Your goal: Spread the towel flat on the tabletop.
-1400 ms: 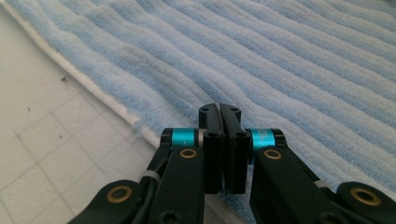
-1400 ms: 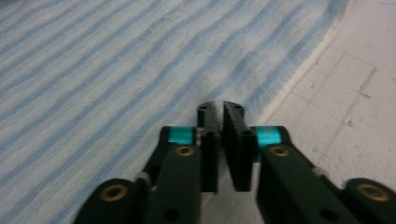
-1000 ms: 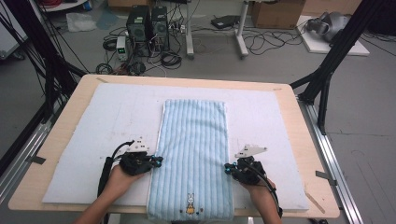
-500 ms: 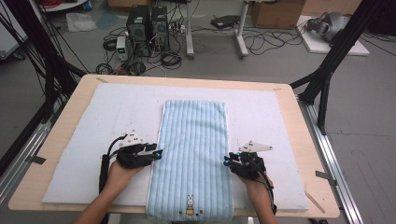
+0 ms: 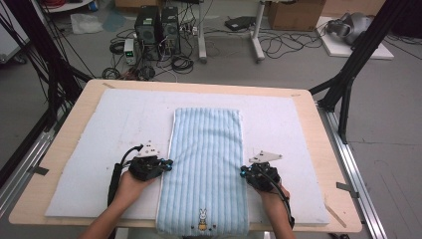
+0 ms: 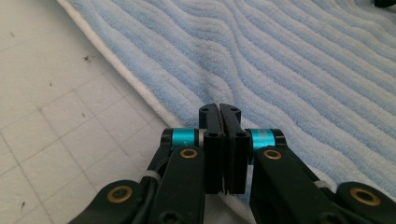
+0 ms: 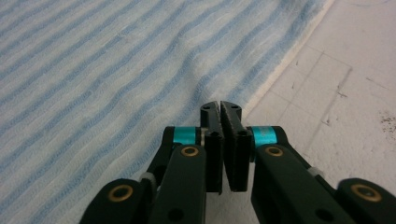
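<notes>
A light blue striped towel [image 5: 206,149] lies lengthwise on the white mat, with a small rabbit [image 5: 203,218] embroidered at its near end. My left gripper [image 5: 168,163] sits at the towel's left long edge. In the left gripper view its jaws [image 6: 219,106] have just closed and stand together on the white hem, and the towel [image 6: 280,60] puckers toward the tips. My right gripper [image 5: 242,172] is at the right long edge. Its jaws [image 7: 220,105] have just been closing, with only a sliver between the tips, and a crease in the towel [image 7: 93,60] runs into them.
A white gridded mat [image 5: 124,119] covers most of the wooden table [image 5: 323,149]. The towel's near end hangs slightly over the table's front edge. Computers, cables and black frame legs stand on the floor beyond the far edge.
Both hands stay at the towel's long edges, about level with each other. The left gripper nudged slightly up the table and back. The towel lies as before.
</notes>
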Available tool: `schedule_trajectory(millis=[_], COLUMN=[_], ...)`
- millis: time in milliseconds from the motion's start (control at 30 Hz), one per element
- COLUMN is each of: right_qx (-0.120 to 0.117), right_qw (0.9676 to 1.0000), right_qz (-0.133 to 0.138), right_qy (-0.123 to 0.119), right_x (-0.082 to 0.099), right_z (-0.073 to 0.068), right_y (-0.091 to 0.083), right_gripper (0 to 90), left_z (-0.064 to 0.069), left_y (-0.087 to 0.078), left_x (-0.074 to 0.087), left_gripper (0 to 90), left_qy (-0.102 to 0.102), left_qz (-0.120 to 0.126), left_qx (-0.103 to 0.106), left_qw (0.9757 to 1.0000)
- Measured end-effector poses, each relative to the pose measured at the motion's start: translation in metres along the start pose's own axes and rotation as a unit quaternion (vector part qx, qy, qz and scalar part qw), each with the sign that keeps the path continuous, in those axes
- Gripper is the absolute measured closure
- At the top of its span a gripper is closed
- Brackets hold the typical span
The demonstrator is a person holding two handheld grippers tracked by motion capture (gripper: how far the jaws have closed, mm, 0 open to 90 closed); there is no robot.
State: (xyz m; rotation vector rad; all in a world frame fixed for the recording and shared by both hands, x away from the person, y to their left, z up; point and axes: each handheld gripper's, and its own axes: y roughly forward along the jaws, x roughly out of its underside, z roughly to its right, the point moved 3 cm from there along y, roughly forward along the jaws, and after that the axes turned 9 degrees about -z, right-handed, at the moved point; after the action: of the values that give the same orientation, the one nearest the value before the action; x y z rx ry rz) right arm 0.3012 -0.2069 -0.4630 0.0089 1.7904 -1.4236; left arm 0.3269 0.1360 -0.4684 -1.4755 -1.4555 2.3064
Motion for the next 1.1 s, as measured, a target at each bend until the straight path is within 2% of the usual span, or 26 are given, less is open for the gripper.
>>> schedule_trajectory(millis=[33, 67, 133, 200, 267, 300, 333, 367, 400, 433, 500, 567, 600, 633, 700, 767, 900, 1000, 1100], right_qx=[0.0, -0.007, -0.019, -0.022, -0.025, -0.02, -0.015, -0.011, -0.004, 0.007, 0.031, 0.041, 0.044, 0.047, 0.052, 0.041, 0.027, 0.02, 0.024], right_qw=[1.0, 0.9996, 0.9981, 0.9951, 0.9927, 0.992, 0.9913, 0.9906, 0.9902, 0.9901, 0.9896, 0.9894, 0.9894, 0.9896, 0.9894, 0.9888, 0.9887, 0.9885, 0.9884], right_qz=[0.008, 0.026, 0.056, 0.09, 0.109, 0.117, 0.123, 0.128, 0.131, 0.132, 0.133, 0.134, 0.134, 0.133, 0.134, 0.142, 0.145, 0.147, 0.146], right_qy=[-0.001, 0.005, 0.017, 0.033, 0.043, 0.042, 0.045, 0.047, 0.048, 0.047, 0.043, 0.037, 0.035, 0.03, 0.021, 0.02, 0.024, 0.031, 0.033], right_x=[0.0, -0.001, -0.003, -0.006, -0.008, -0.01, -0.011, -0.011, -0.011, -0.011, -0.011, -0.012, -0.012, -0.013, -0.015, -0.016, -0.017, -0.016, -0.016], right_z=[0.001, 0.002, 0.006, 0.011, 0.015, 0.018, 0.022, 0.026, 0.032, 0.036, 0.045, 0.05, 0.052, 0.055, 0.058, 0.061, 0.062, 0.063, 0.064], right_y=[-0.001, -0.004, -0.01, -0.019, -0.025, -0.028, -0.03, -0.031, -0.033, -0.035, -0.039, -0.042, -0.043, -0.045, -0.047, -0.048, -0.048, -0.048, -0.046], right_gripper=[72.5, 67.7, 62.4, 54.1, 45.8, 42.3, 38.8, 34.8, 31.8, 28.2, 21.7, 18.4, 15.6, 12.7, 11.7, 11.6, 11.0, 11.0, 11.0], left_z=[-0.002, -0.003, -0.01, -0.016, -0.022, -0.025, -0.028, -0.032, -0.035, -0.039, -0.045, -0.051, -0.053, -0.054, -0.055, -0.056, -0.059, -0.059, -0.059], left_y=[0.0, -0.001, -0.006, -0.012, -0.018, -0.021, -0.024, -0.027, -0.03, -0.034, -0.041, -0.047, -0.051, -0.053, -0.057, -0.062, -0.068, -0.066, -0.063], left_x=[0.0, 0.0, -0.002, -0.005, -0.009, -0.01, -0.012, -0.015, -0.016, -0.018, -0.021, -0.021, -0.021, -0.02, -0.017, -0.015, -0.015, -0.015, -0.015], left_gripper=[83.5, 70.1, 57.2, 45.5, 32.4, 23.7, 18.4, 18.0, 18.0, 18.0, 18.0, 20.0, 20.2, 20.4, 22.4, 21.4, 18.9, 18.9, 18.8], left_qy=[-0.004, -0.015, -0.024, -0.037, -0.045, -0.058, -0.061, -0.059, -0.062, -0.066, -0.064, -0.051, -0.036, -0.031, -0.026, -0.033, -0.038, -0.039, -0.043], left_qz=[0.01, 0.018, 0.054, 0.093, 0.125, 0.143, 0.151, 0.153, 0.162, 0.179, 0.192, 0.215, 0.226, 0.224, 0.212, 0.215, 0.225, 0.22, 0.215], left_qx=[-0.008, -0.011, -0.017, -0.02, -0.033, -0.035, -0.028, -0.031, -0.029, -0.026, -0.033, -0.04, -0.044, -0.046, -0.049, -0.033, -0.028, -0.017, -0.015], left_qw=[0.9999, 0.9997, 0.9981, 0.9947, 0.9906, 0.9875, 0.9862, 0.986, 0.9844, 0.9813, 0.9788, 0.9746, 0.9725, 0.973, 0.9757, 0.9756, 0.9732, 0.9746, 0.9756])
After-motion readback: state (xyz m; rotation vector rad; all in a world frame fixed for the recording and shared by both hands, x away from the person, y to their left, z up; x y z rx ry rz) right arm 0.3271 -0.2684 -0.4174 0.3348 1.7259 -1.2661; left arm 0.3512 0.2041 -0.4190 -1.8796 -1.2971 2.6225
